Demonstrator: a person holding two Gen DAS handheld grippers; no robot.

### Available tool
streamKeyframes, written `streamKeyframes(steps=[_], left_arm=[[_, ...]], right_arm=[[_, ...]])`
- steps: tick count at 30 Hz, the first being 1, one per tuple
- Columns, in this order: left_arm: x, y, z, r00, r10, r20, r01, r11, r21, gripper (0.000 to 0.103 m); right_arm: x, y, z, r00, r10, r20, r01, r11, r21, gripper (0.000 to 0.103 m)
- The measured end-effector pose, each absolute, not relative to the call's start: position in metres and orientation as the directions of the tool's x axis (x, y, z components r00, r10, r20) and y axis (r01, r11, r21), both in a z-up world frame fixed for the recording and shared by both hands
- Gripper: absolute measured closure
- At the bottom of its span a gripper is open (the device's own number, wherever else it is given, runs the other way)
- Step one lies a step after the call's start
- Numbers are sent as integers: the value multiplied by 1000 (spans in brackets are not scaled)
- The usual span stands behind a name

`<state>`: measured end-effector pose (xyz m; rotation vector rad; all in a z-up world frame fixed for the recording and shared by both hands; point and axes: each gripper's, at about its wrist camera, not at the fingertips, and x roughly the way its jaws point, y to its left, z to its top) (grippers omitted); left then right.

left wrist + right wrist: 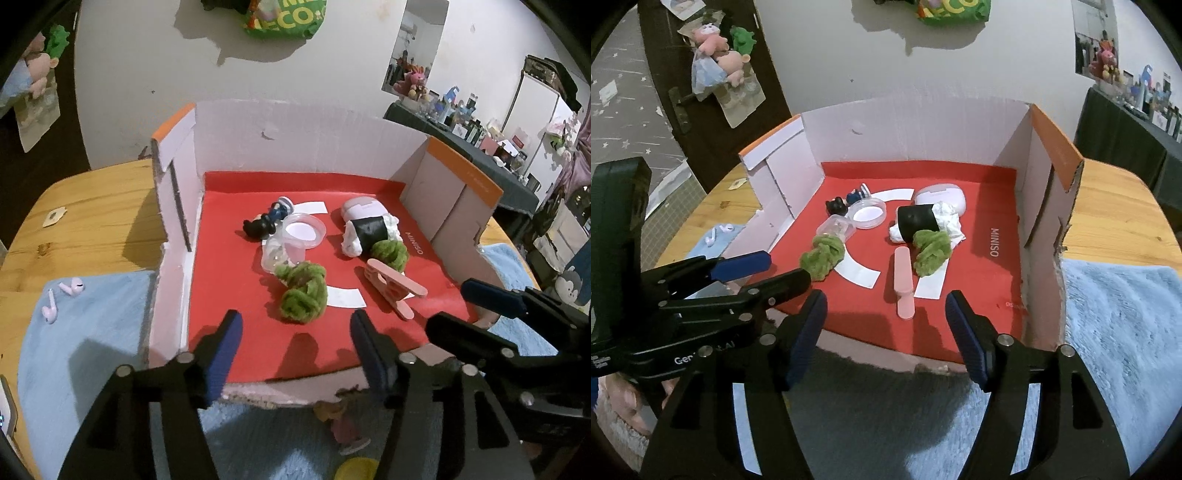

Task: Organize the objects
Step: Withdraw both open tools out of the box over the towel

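A cardboard box point(177, 206) point(1052, 177) with a red floor holds two green fuzzy scrunchies point(303, 291) point(822, 256), a pink clip point(395, 286) point(904, 280), a white plush with a black band point(365, 229) point(923, 221), a clear cup with its lid point(299, 232) point(866, 214) and a small dark figurine point(266, 221) point(842, 203). My left gripper point(295, 339) point(764, 269) is open and empty at the box's front edge. My right gripper point(886, 321) point(472, 306) is open and empty beside it.
Two pink earbuds point(62, 299) point(718, 232) lie on a blue fluffy mat point(85, 350) point(1119, 332) left of the box. A small figure point(343, 424) and a yellow object point(358, 469) lie in front of the box. All sits on a wooden table point(85, 221).
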<state>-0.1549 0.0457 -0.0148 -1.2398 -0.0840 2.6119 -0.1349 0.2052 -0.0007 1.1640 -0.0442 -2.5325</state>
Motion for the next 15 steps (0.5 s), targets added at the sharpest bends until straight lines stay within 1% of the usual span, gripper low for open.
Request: streamKeyframes(steps=[1,3,9,10,13,15], left_arm=[[-153,45,-14,-610,246,-753,-197,-968,-157,36],[-150,44,-13,-612,246,-751,-196,-968,-157,34],[-140,41,-10,-626,234,-744,-189,-971,-147,26],[-139,41,-9,-627,232,-744,-188,-971,-145,23],[-133,40,-7,-637,222,-738,-185,-974,-133,18],[-131,40,-6,-642,218,-735,-187,-974,-127,15]], right_arm=[[-132,205,1,-602,-328,-728,304,-937,172,36],[-129,204,3,-605,-330,-725,306,-936,171,30],[-117,204,6,-614,-327,-718,305,-938,166,30],[-115,204,6,-616,-325,-717,304,-938,164,30],[-110,204,7,-621,-323,-714,303,-939,161,22],[-106,205,8,-627,-322,-710,304,-940,157,22]])
